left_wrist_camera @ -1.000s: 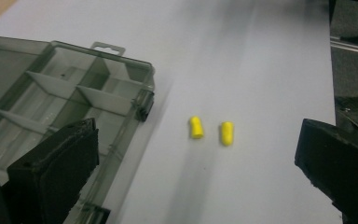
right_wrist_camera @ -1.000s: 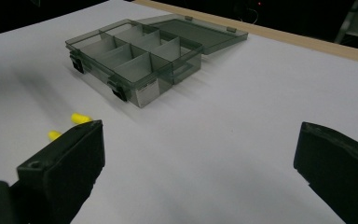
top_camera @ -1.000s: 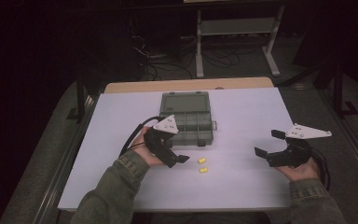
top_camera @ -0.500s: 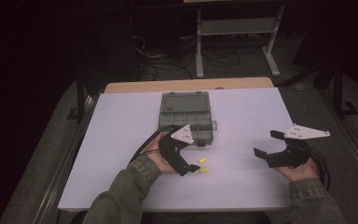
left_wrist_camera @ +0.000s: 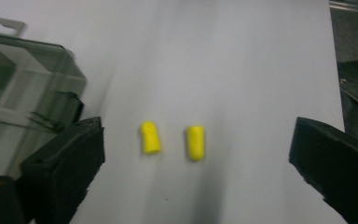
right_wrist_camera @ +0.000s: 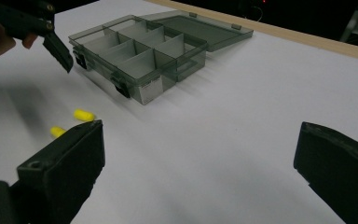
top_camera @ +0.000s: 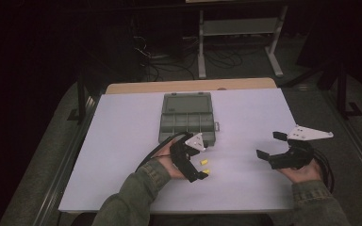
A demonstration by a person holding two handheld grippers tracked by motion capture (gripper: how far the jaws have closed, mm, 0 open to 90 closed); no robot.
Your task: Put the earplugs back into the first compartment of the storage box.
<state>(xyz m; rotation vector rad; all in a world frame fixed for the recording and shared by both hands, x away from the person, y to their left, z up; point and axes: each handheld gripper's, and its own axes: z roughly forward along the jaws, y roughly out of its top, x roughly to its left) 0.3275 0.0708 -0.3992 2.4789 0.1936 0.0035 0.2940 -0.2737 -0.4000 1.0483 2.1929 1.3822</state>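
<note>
Left gripper (left_wrist_camera: 196,154) over two yellow earplugs, fingers apart

On the white surface (top_camera: 122,141), the left earplug (left_wrist_camera: 150,137) and right earplug (left_wrist_camera: 195,143) lie side by side between the spread, just-narrowing fingers (left_wrist_camera: 65,172), touching neither, beside the open grey organizer box (top_camera: 186,117). The right gripper (top_camera: 269,147) hovers well apart, fingers wide and empty.
</note>
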